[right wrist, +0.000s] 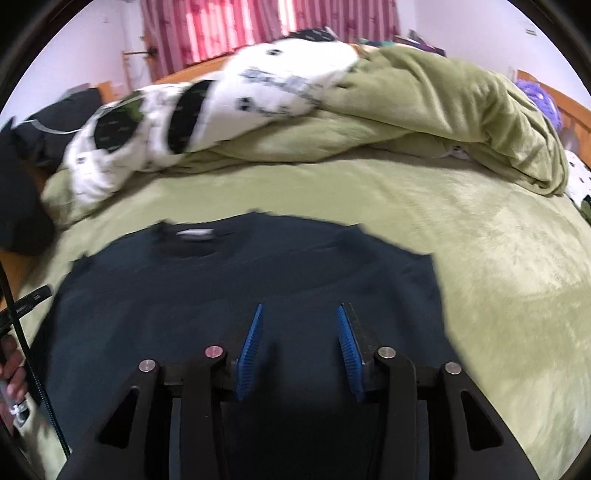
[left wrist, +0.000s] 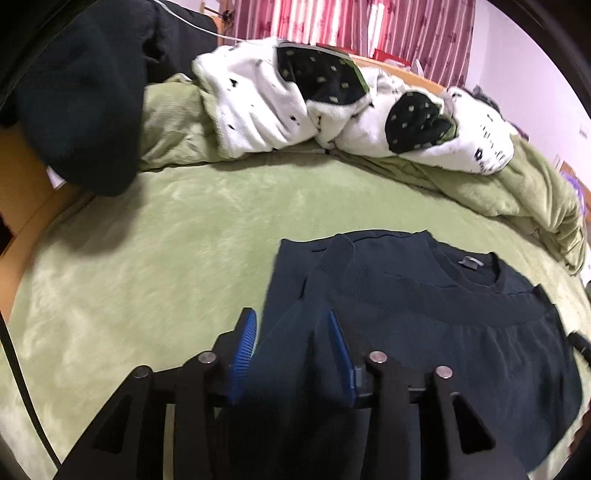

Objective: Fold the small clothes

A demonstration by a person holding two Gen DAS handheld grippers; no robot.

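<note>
A navy sweater [left wrist: 424, 314] lies flat on the green bed cover [left wrist: 166, 240], collar and label [left wrist: 469, 263] at the far side. One sleeve is folded in over the body, with its ribbed cuff [left wrist: 338, 251] near the collar. My left gripper [left wrist: 291, 315] is open over the sweater's left folded edge; dark cloth shows between its blue pads, which stand apart. In the right wrist view the sweater [right wrist: 221, 288] is blurred. My right gripper [right wrist: 300, 308] is open above its right part, with nothing pinched between the pads.
A white quilt with black patches [left wrist: 277, 107] and a crumpled green duvet [right wrist: 443, 103] are heaped along the far side of the bed. A dark garment [left wrist: 81, 110] hangs over the left corner. A hand [right wrist: 13, 369] shows at the left edge. Pink curtains [left wrist: 351, 26] hang behind.
</note>
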